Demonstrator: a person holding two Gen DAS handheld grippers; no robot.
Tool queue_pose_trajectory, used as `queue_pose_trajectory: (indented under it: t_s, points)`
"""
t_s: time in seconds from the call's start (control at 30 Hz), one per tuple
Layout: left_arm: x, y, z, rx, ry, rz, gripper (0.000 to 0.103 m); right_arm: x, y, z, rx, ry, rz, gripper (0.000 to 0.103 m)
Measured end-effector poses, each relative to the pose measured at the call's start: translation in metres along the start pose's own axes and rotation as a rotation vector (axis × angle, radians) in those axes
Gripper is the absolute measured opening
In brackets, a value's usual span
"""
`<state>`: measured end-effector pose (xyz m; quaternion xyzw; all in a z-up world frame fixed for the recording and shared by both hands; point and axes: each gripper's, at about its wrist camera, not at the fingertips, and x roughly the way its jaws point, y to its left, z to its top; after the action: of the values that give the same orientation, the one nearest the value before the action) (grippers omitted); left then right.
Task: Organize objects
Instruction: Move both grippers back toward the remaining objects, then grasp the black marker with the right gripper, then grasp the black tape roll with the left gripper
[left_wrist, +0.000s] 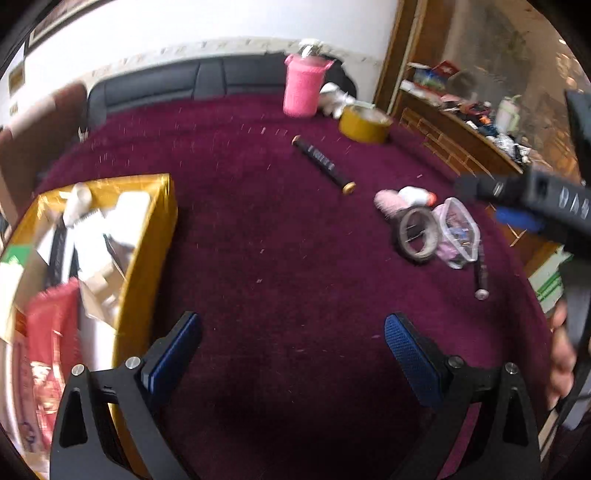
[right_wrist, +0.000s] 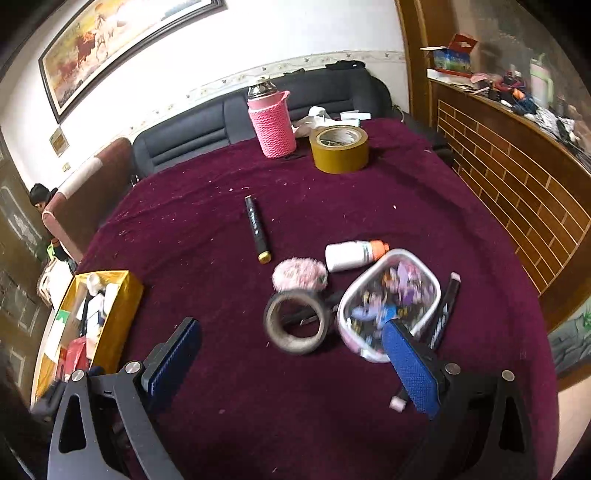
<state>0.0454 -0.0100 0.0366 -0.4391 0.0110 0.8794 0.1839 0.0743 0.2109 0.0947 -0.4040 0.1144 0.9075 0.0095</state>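
Both my claws are spread wide with nothing in them: the left gripper (left_wrist: 291, 354) hangs over bare maroon tablecloth (left_wrist: 280, 229) just beside the gold box (left_wrist: 147, 266) full of stuff, and my right gripper (right_wrist: 295, 354) hovers at the clutter pile. Its right pad (right_wrist: 410, 369) overlaps the clear container (right_wrist: 391, 299); touching or not, can't tell. Grey tape roll (right_wrist: 295, 323) sits just beside that container.

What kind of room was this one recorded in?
Probably a home living room: a framed horse painting hangs above a dark sofa, and a table in a maroon cloth holds household clutter beside a wooden counter.
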Motion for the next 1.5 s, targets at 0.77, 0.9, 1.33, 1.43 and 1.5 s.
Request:
queue_pose_trajectory:
  t_s: [0.77,0.9,1.33,1.43,1.5]
  points:
    - [0.039,-0.006,-0.01,0.104,0.041,0.204,0.103,0.208,0.075,0.101,-0.215,0.303,-0.18,0.021]
    - [0.039,-0.005,-0.011,0.107,0.042,0.201,0.103,0.199,0.081,0.093,-0.23,0.316,-0.161,0.016]
    - [0.038,-0.005,-0.011,0.105,0.041,0.202,0.103,0.083,0.052,0.004,-0.139,0.411,0.061,0.016]
    - [0.038,-0.005,-0.012,0.105,0.042,0.203,0.103,0.055,0.029,-0.032,-0.113,0.427,0.073,0.016]
    - [0.038,-0.006,-0.011,0.102,0.045,0.207,0.103,0.041,0.014,-0.058,-0.094,0.436,0.071,0.016]
